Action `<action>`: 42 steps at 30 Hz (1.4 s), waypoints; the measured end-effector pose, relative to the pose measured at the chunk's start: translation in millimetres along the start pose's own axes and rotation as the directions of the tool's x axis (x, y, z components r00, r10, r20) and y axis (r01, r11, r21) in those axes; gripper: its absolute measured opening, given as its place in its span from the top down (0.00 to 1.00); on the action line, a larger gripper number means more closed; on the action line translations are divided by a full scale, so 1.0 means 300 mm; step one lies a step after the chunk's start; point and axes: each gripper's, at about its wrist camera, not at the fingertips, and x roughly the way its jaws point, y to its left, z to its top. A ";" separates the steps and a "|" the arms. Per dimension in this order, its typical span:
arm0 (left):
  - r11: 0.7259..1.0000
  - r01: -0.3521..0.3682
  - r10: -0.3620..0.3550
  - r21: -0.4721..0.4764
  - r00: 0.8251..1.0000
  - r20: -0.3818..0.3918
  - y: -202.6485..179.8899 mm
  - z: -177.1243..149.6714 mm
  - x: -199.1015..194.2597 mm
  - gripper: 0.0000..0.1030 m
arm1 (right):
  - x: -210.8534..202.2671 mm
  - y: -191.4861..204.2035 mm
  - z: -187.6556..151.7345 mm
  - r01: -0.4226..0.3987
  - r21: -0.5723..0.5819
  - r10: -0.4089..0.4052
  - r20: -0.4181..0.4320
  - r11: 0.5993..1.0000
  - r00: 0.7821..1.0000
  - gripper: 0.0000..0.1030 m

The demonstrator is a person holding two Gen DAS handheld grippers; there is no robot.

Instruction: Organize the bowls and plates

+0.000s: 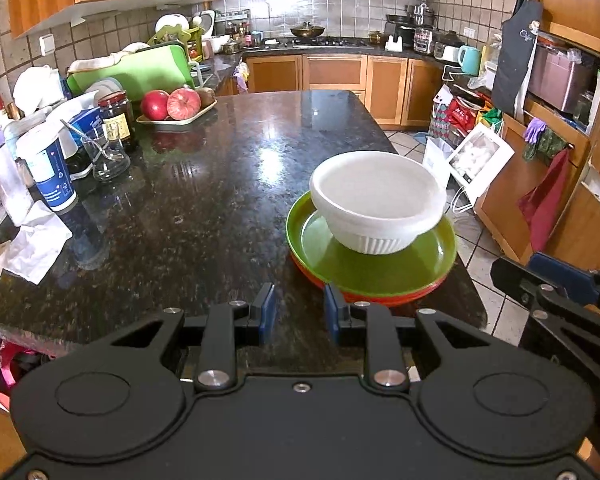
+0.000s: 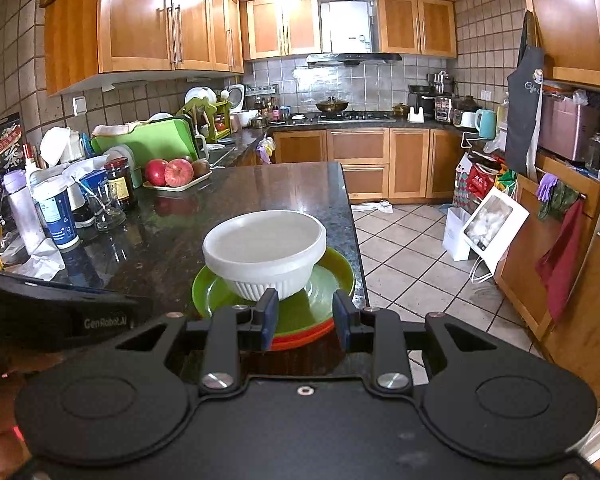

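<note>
A white ribbed bowl (image 1: 378,204) sits upright on a green plate (image 1: 380,272), which rests on an orange plate (image 1: 384,298) near the right edge of the dark granite counter (image 1: 204,208). My left gripper (image 1: 300,308) is open and empty, just short of the stack and to its left. My right gripper (image 2: 306,316) is open and empty, with its fingers in front of the near rim of the plates (image 2: 300,314) and below the bowl (image 2: 264,250). The right gripper's body also shows in the left wrist view (image 1: 560,292).
A tray of apples (image 1: 172,106), a jar (image 1: 118,118), a glass flask (image 1: 108,152), a blue cup (image 1: 50,168), bottles and tissue (image 1: 36,240) crowd the counter's left side. The counter's right edge drops to a tiled floor (image 2: 412,252) with bags.
</note>
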 end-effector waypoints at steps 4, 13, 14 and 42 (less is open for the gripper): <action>1.000 0.009 -0.009 -0.010 1.000 0.007 0.002 -0.015 -0.019 0.68 | -0.021 -0.001 -0.004 -0.002 -0.004 0.002 0.005 1.000 1.000 0.69; 1.000 0.003 -0.003 0.000 1.000 0.014 -0.005 -0.030 -0.033 0.68 | -0.034 0.009 -0.012 0.000 -0.002 0.000 0.013 1.000 1.000 0.69; 1.000 0.003 -0.003 0.003 1.000 0.015 -0.007 -0.030 -0.031 0.68 | -0.033 0.009 -0.012 0.000 -0.001 0.000 0.013 1.000 1.000 0.69; 1.000 -0.008 0.008 0.001 1.000 0.023 -0.024 -0.053 -0.049 0.68 | -0.031 0.001 -0.019 -0.013 0.003 0.013 0.005 1.000 1.000 0.69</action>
